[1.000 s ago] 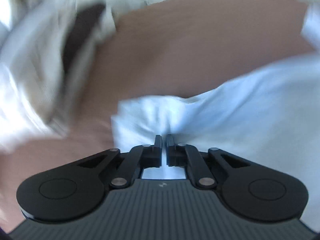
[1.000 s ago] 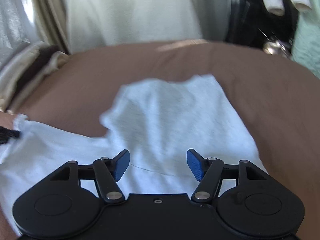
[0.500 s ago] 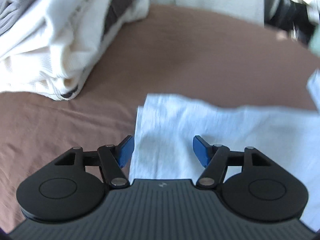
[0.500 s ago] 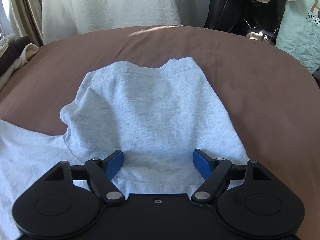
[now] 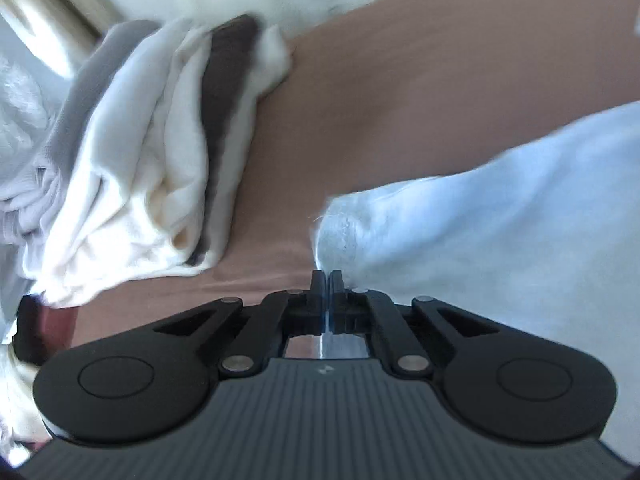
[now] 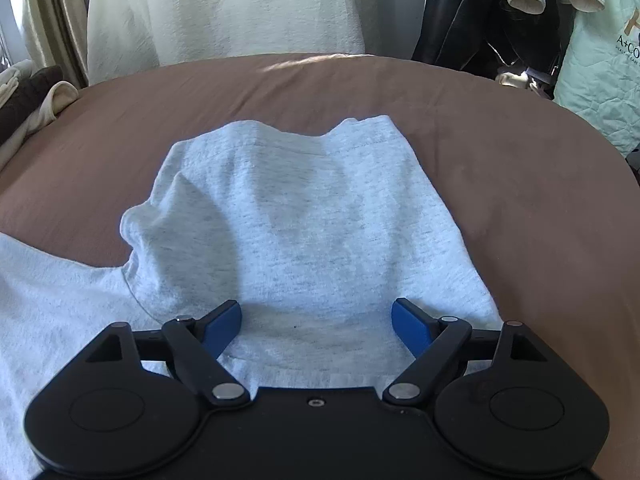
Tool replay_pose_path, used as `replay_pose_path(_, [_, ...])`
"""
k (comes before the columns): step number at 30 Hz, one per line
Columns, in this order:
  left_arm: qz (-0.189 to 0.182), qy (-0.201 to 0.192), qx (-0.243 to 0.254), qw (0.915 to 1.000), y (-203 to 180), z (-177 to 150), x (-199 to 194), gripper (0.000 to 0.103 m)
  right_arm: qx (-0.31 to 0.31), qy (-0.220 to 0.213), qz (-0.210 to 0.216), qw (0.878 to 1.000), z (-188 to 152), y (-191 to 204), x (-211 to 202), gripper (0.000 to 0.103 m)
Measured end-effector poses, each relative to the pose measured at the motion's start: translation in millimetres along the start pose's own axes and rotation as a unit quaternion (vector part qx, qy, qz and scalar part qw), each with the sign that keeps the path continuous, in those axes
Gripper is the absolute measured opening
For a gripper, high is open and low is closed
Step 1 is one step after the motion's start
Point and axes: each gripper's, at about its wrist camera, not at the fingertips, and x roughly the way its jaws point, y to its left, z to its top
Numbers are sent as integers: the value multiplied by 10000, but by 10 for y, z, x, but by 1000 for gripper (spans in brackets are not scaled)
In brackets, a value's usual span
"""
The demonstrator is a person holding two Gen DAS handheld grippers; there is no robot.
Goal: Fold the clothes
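Observation:
A light grey t-shirt (image 6: 304, 224) lies on the brown bed sheet (image 6: 520, 184), one part folded over the rest. My right gripper (image 6: 317, 320) is open and hovers low over the shirt's near part. In the left wrist view my left gripper (image 5: 327, 280) is shut on the edge of the grey shirt (image 5: 480, 232), which bunches at the fingertips and runs off to the right.
A pile of white, grey and brown clothes (image 5: 152, 152) lies left of the left gripper. A cream cover (image 6: 224, 8) hangs behind the bed. Dark objects and a pale green quilted bag (image 6: 600, 60) stand at the back right.
My left gripper was open over the shirt's edge half a second ago and has closed on it. The left view has swung. My right gripper stays open and has barely moved.

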Motion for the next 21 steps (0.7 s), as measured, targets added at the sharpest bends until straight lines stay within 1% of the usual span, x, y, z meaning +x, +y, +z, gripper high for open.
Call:
replay_pose_path(1, [13, 64, -156, 9999, 25, -3, 59, 1, -5, -3, 4, 10000, -3, -1, -3, 86])
replay_pose_path(3, [215, 75, -254, 9994, 21, -31, 149, 1, -21, -9, 27, 10000, -9, -7, -9, 86])
replay_pose_path(5, [749, 15, 71, 9972, -60, -33, 213, 1, -56, 13, 59, 10000, -3, -19, -20, 86])
replay_pose_path(7, [1265, 43, 256, 9916, -60, -9, 294, 0, -116, 58, 49, 9999, 24, -47, -37, 86])
replay_pose_path(8, [1349, 56, 136, 9907, 18, 43, 299, 0, -119, 74, -46, 9999, 43, -78, -64, 86])
replay_pose_path(9, [1357, 72, -46, 9907, 108, 108, 287, 0, -89, 96, -206, 9997, 63, -119, -106, 86])
replay_pose_path(10, [1274, 54, -251, 9915, 190, 154, 228, 0, -52, 111, -343, 9993, 84, -163, -159, 85])
replay_pose_path(11, [1138, 17, -469, 9924, 268, 189, 140, 0, 14, 90, -407, 9991, 108, -218, -249, 82])
replay_pose_path(12, [895, -76, -588, 9942, 302, 229, 21, 0, 113, 16, -404, 9991, 136, -288, -385, 82])
replay_pose_path(14, [339, -291, -603, 9972, 240, 297, -234, 4, 318, -232, -330, 9987, 197, -437, -720, 83])
replay_pose_path(15, [9, -368, -607, 9975, 163, 338, -354, 10, 392, -398, -230, 9982, 221, -522, -899, 84])
replay_pose_path(16, [-347, -436, -618, 9965, 75, 386, -458, 22, 441, -514, -94, 9977, 234, -605, -1042, 85])
replay_pose_path(17, [-763, -501, -661, 9936, -34, 453, -534, 30, 449, -548, 101, 9974, 229, -683, -1128, 89])
replay_pose_path(18, [-1213, -564, -723, 9884, -154, 531, -593, 40, 458, -583, 296, 9968, 225, -761, -1215, 96])
replay_pose_path(19, [-1656, -598, -778, 9813, -320, 645, -603, 41, 489, -545, 447, 9963, 209, -829, -1243, 98])
replay_pose_path(20, [-2093, -613, -828, 9724, -513, 781, -585, 41, 560, -386, 525, 9963, 173, -881, -1176, 99])
replay_pose_path(21, [-2526, -627, -877, 9615, -705, 916, -566, 41, 630, -227, 603, 9959, 138, -934, -1108, 99])
